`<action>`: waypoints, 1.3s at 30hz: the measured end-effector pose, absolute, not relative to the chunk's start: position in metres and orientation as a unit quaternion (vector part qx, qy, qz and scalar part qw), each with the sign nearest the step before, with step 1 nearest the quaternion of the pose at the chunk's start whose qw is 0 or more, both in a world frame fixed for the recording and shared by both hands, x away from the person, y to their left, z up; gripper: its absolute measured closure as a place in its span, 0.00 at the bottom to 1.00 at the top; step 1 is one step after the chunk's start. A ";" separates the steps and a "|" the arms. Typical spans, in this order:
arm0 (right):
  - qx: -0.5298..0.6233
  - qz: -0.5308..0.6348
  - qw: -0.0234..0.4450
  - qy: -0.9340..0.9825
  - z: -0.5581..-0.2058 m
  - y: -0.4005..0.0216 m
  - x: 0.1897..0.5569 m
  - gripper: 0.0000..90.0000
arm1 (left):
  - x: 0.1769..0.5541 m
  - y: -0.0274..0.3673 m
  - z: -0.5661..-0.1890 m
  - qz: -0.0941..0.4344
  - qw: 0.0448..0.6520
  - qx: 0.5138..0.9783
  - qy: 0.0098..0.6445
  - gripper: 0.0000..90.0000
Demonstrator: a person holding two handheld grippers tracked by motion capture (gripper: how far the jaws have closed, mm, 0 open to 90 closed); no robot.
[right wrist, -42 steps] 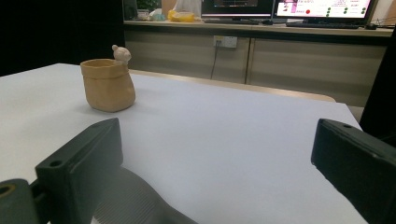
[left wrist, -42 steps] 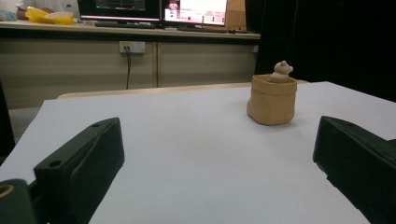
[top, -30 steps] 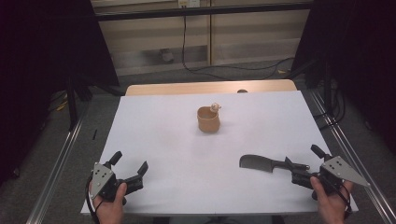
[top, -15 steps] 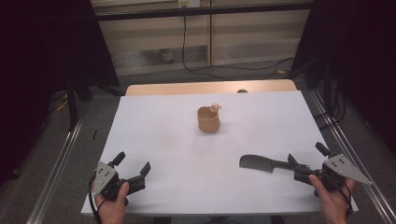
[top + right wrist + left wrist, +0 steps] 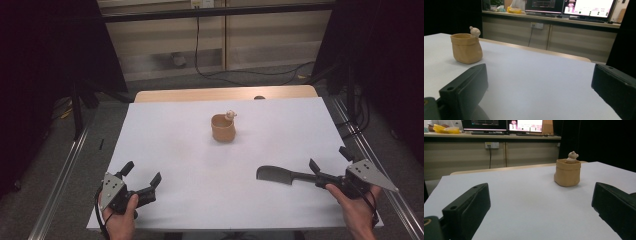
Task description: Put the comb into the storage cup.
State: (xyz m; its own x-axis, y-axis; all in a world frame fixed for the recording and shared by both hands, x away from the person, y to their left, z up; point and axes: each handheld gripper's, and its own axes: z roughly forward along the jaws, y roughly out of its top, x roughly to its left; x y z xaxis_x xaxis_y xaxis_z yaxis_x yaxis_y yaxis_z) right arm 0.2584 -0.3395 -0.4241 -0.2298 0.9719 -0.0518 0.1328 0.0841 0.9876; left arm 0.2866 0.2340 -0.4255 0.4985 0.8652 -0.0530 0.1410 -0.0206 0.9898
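A: Left gripper (image 5: 142, 179)?

B: Held in the left hand (image 5: 118, 220) at the near-left corner of the white table (image 5: 170, 145). Jaws spread wide, nothing btwn them. Its own view shows both black jaws apart w/ bare table surface in the gap.

A: Right gripper (image 5: 329, 161)?

B: Near-right corner, in the right hand (image 5: 356, 210). Jaws also spread, not clamped on anything. Grey three-cornered plate (image 5: 371, 174) sits on top.

A: What's near it?

B: A dark knife-like tool (image 5: 280, 174), broad blade, lying flat on the table. Blade points away from the right gripper toward the table's middle; handle end runs back to just beside the gripper's left jaw. Can't tell from the high view if jaw & handle touch. In the right gripper view a dark curved edge shows at the bottom by the left jaw, prob. that tool, too cut off to be sure.

A: And the cup?

B: Tan sack-shaped pot (image 5: 223, 128), upright, well ahead of both grippers, roughly mid-table. From the left gripper it's forward & to the right (image 5: 567, 173); from the right gripper forward & to the left (image 5: 466, 48). Small pale figure (image 5: 230, 114) perched at its rim, looks like a little animal (image 5: 572, 156).

A: Background?

B: Beyond the table: a counter w/ lit monitors (image 5: 589, 7), wall socket (image 5: 490, 145), cable (image 5: 200, 55) trailing on the floor.
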 end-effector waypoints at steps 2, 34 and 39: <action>0.458 0.498 0.420 0.605 -0.422 -0.338 0.261 0.00 | 0.288 0.233 -0.425 0.314 0.579 0.644 0.389 0.02; 0.477 0.509 0.376 0.610 -0.425 -0.350 0.284 0.41 | 0.288 0.226 -0.428 0.300 0.577 0.658 0.380 0.02; 0.472 0.512 0.360 0.621 -0.422 -0.349 0.285 0.58 | 0.288 0.226 -0.428 0.299 0.579 0.657 0.379 0.02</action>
State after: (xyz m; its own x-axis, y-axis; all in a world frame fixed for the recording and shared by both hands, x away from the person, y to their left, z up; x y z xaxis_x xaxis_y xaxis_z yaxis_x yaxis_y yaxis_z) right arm 0.2846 -0.3485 -0.4222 -0.2952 0.9548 0.0358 0.2166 0.0304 0.9758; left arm 0.2879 0.2259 -0.4277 0.5338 0.8444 -0.0453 0.1504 -0.0421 0.9877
